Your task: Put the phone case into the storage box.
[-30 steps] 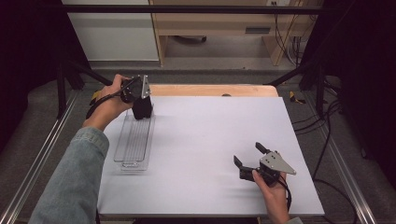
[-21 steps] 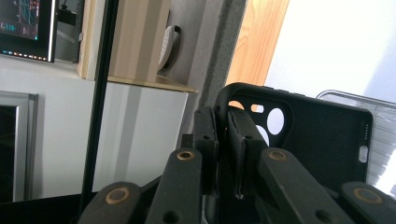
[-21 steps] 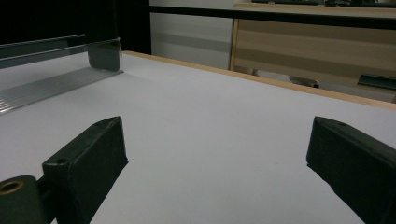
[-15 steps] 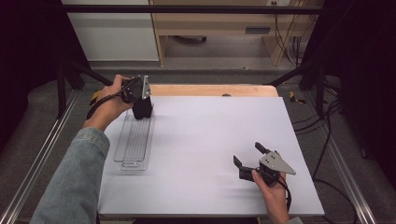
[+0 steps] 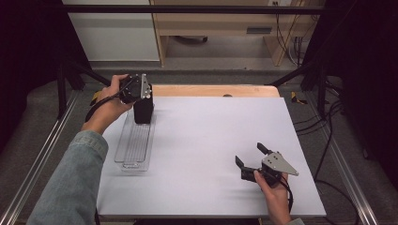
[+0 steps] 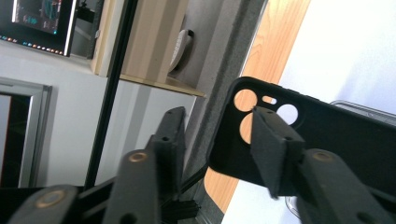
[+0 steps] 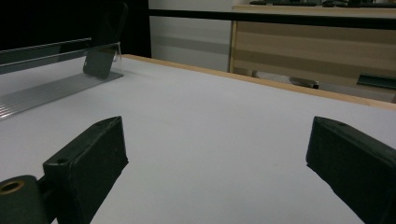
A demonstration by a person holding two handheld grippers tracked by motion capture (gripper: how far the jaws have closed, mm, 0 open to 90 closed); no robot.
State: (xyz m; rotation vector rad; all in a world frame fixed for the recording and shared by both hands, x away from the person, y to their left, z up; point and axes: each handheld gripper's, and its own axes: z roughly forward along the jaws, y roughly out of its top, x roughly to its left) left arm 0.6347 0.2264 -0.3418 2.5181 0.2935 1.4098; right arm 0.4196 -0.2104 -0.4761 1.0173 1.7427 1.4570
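A black phone case (image 5: 143,110) stands upright at the far end of a clear slotted rack (image 5: 133,146) on the left of the white table. My left gripper (image 5: 142,104) is at the case from above, held by a hand in a denim sleeve. Its jaws have just been opening. In the left gripper view the case (image 6: 327,135) lies against the right jaw while the left jaw stands well apart, so my left gripper (image 6: 217,119) is open. My right gripper (image 5: 248,153) rests low near the front right, open and with nothing in it (image 7: 215,140). It looks across at the case (image 7: 100,60) and rack (image 7: 46,91).
The white table top (image 5: 211,136) has a wooden strip (image 5: 211,90) along its far edge. Metal frame rails run along both sides, and cables hang at the right. Cabinets and a wooden desk stand beyond the table.
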